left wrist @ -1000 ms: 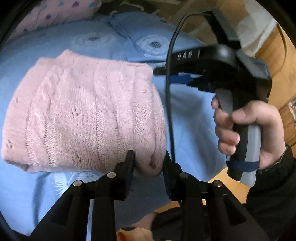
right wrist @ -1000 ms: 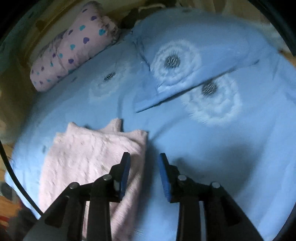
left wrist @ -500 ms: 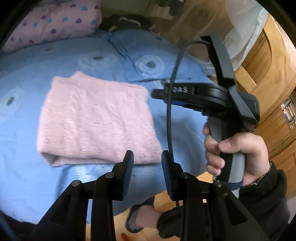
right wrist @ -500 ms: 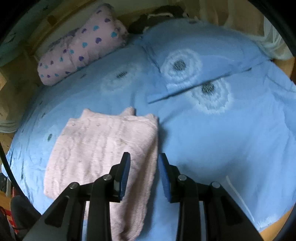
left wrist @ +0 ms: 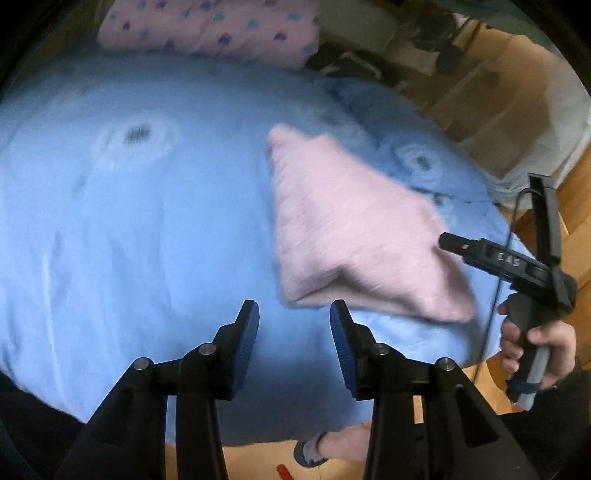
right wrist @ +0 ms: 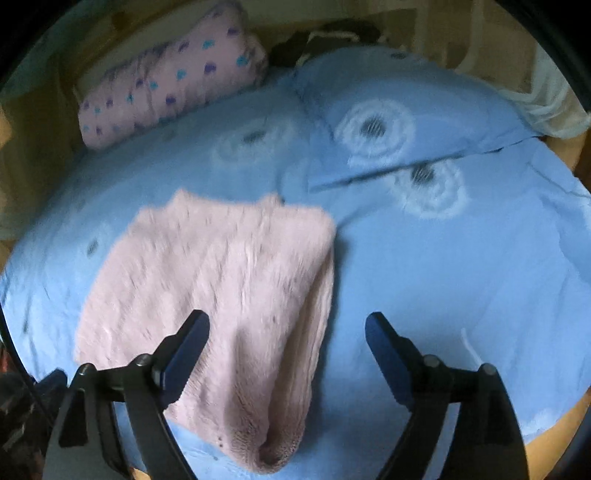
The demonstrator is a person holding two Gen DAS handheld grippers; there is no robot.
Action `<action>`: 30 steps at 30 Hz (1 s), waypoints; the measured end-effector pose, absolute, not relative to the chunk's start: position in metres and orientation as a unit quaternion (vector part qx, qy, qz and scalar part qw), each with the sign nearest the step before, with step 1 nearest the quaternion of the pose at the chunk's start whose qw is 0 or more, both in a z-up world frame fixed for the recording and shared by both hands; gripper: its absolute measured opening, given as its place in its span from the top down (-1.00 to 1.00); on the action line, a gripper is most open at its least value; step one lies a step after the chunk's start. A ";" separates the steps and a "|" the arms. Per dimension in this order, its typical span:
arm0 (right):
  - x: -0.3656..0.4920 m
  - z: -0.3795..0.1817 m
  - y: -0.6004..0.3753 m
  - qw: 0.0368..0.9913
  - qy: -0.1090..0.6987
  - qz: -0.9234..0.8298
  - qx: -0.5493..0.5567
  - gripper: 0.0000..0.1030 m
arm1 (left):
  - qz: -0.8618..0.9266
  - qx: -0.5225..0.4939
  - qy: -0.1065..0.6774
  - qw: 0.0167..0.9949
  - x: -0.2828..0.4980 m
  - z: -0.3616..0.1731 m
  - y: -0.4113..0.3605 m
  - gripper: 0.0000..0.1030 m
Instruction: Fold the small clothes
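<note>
Black left tongs (left wrist: 291,325), blue pads, parted with nothing between them, hanging above the near edge of the bed (left wrist: 147,229). Below them, past the bed edge: wood floor (left wrist: 258,461) and the person's foot in a grey slipper (left wrist: 314,448).

Right tongs (right wrist: 286,339) spread wide, released, nothing gripped. The near end of the pink knit sweater (right wrist: 221,288) lies under the gap; left finger (right wrist: 184,350) sits over the knit, right finger over bare blue sheet. Can't tell if the pads touch the fabric.

Sweater is folded into a compact rectangle, flat on the blue bedcover, near the bed's front edge. In the right wrist view the fold edge runs along its right side and the near end shows stacked layers. In the left wrist view the same sweater (left wrist: 354,236) sits right of and beyond the left tongs, motion-blurred. The right tool (left wrist: 517,266) with its cable reaches in from the right, tip just at the sweater's right edge, held by the right hand (left wrist: 535,343) in a dark sleeve.

Further back: blue pillow (right wrist: 388,122) with white ring print, overlapping the bedcover. Behind it at the head of the bed, a pink roll with blue and purple dots (right wrist: 173,92) and some dark fabric (right wrist: 332,31), detail unclear. White cloth (right wrist: 550,107) at far right, wood surround (left wrist: 491,96) behind.
</note>
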State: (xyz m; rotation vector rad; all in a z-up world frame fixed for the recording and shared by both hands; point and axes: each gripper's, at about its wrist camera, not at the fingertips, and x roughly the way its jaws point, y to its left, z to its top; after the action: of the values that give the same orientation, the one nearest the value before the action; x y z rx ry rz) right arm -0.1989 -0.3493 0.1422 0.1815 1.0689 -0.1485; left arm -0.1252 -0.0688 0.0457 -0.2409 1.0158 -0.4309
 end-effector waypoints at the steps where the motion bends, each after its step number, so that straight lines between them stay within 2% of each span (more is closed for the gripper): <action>1: -0.198 0.136 -0.348 0.851 0.514 -0.072 0.084 -0.74 | -0.215 -0.095 0.487 0.841 -0.123 0.037 -0.072 0.63; 5: -0.191 0.120 -0.345 0.840 0.528 -0.069 0.104 -0.74 | -0.238 -0.044 0.463 0.853 -0.120 0.029 -0.091 0.63; 9: -0.185 0.111 -0.340 0.838 0.531 -0.076 0.101 -0.75 | -0.226 -0.066 0.445 0.864 -0.103 0.030 -0.096 0.63; 10: -0.184 0.109 -0.340 0.838 0.531 -0.078 0.101 -0.78 | -0.226 -0.076 0.451 0.860 -0.097 0.027 -0.096 0.68; 11: -0.183 0.107 -0.340 0.837 0.531 -0.080 0.104 -0.80 | -0.229 -0.082 0.457 0.855 -0.092 0.025 -0.097 0.93; 12: -0.183 0.106 -0.340 0.836 0.532 -0.081 0.106 -0.81 | -0.226 -0.089 0.463 0.852 -0.089 0.024 -0.096 1.00; 18: -0.177 0.098 -0.345 0.830 0.537 -0.080 0.128 -0.91 | -0.221 -0.151 0.491 0.829 -0.076 0.018 -0.087 1.00; 22: -0.177 0.093 -0.352 0.826 0.539 -0.083 0.145 -0.99 | -0.204 -0.135 0.483 0.841 -0.079 0.023 -0.088 1.00; 30: -0.180 0.094 -0.351 0.827 0.538 -0.095 0.133 -1.00 | -0.199 -0.121 0.472 0.850 -0.095 0.029 -0.073 1.00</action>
State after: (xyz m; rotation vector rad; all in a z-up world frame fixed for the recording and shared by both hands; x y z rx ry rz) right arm -0.1799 -0.3511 0.0936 0.2823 1.1433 -0.2013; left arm -0.0950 -0.0729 0.0294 -0.2552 0.9939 -0.4200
